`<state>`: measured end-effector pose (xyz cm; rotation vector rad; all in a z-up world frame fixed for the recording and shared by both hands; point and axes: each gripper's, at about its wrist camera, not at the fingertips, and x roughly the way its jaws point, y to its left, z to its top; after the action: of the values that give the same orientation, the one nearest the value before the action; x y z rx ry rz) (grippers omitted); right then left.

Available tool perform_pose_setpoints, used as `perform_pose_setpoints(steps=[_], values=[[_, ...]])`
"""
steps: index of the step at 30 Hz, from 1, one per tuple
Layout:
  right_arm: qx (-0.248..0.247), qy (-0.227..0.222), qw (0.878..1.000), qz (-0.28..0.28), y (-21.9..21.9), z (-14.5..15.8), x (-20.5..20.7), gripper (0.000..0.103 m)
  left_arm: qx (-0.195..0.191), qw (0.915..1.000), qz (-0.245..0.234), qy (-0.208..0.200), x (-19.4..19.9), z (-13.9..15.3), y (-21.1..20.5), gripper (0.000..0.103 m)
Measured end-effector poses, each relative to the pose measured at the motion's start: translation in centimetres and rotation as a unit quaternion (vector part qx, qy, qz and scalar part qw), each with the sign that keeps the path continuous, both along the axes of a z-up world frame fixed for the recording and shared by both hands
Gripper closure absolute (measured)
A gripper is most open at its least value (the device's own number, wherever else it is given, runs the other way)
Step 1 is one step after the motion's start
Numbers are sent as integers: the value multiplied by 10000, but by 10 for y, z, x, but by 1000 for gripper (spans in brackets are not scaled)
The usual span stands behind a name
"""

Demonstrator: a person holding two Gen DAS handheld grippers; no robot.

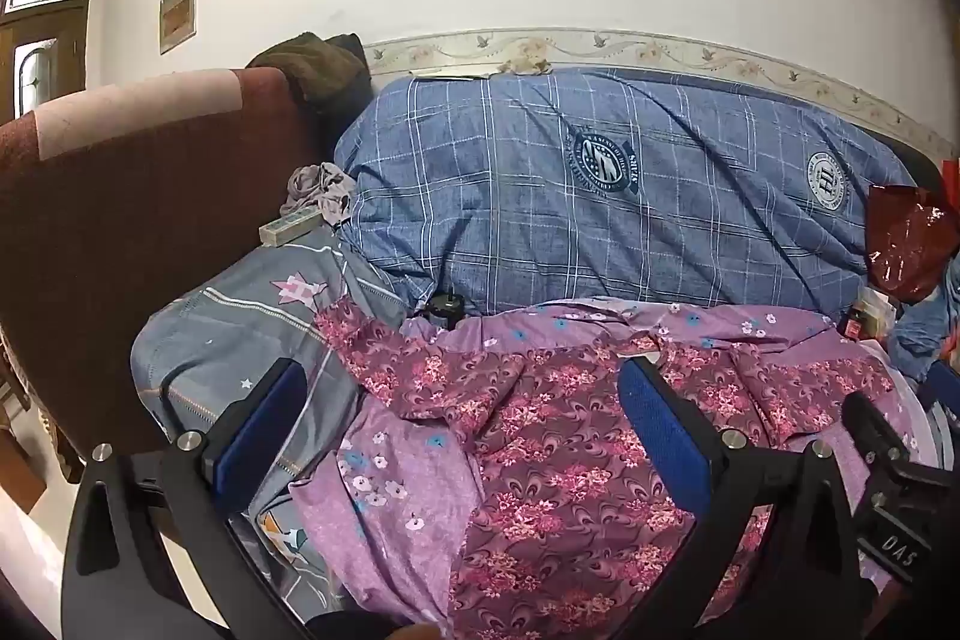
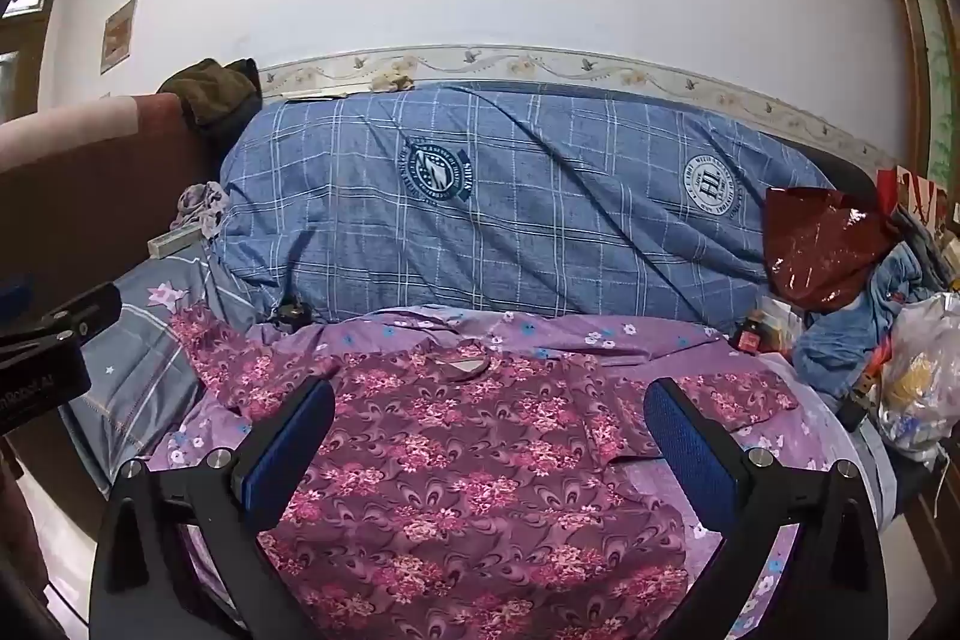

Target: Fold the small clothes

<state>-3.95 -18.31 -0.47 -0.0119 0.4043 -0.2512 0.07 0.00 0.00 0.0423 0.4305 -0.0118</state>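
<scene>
A maroon shirt with pink flower print [image 2: 468, 466] lies spread on a lilac flowered sheet [image 2: 540, 334], collar toward the back. It also shows in the left wrist view [image 1: 540, 436], with one sleeve reaching up-left. My left gripper [image 1: 462, 430] is open and empty, hovering over the shirt's left side. My right gripper [image 2: 489, 436] is open and empty, hovering over the shirt's middle. The left gripper's body [image 2: 54, 346] shows at the left edge of the right wrist view, and the right gripper's body [image 1: 888, 490] at the right edge of the left wrist view.
A bulky blue checked quilt [image 2: 510, 214] lies along the wall behind the shirt. A grey pillow [image 1: 240, 334] sits at the left by a dark red headboard [image 1: 150, 196]. A red plastic bag [image 2: 822, 250], blue cloth and a clear bag [image 2: 918, 370] crowd the right.
</scene>
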Motion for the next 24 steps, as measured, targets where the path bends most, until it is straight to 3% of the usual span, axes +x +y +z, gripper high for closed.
perform_pose_setpoints(steps=[9, 24], values=[[142, -10, 9999, -86, -6, -4, 1, 0, 155, 9998, 42, -96, -6, -22, -12, 0], [28, 98, 9991, -411, -12, -1, 1, 0, 214, 9994, -265, -13, -4, -17, -27, 0]])
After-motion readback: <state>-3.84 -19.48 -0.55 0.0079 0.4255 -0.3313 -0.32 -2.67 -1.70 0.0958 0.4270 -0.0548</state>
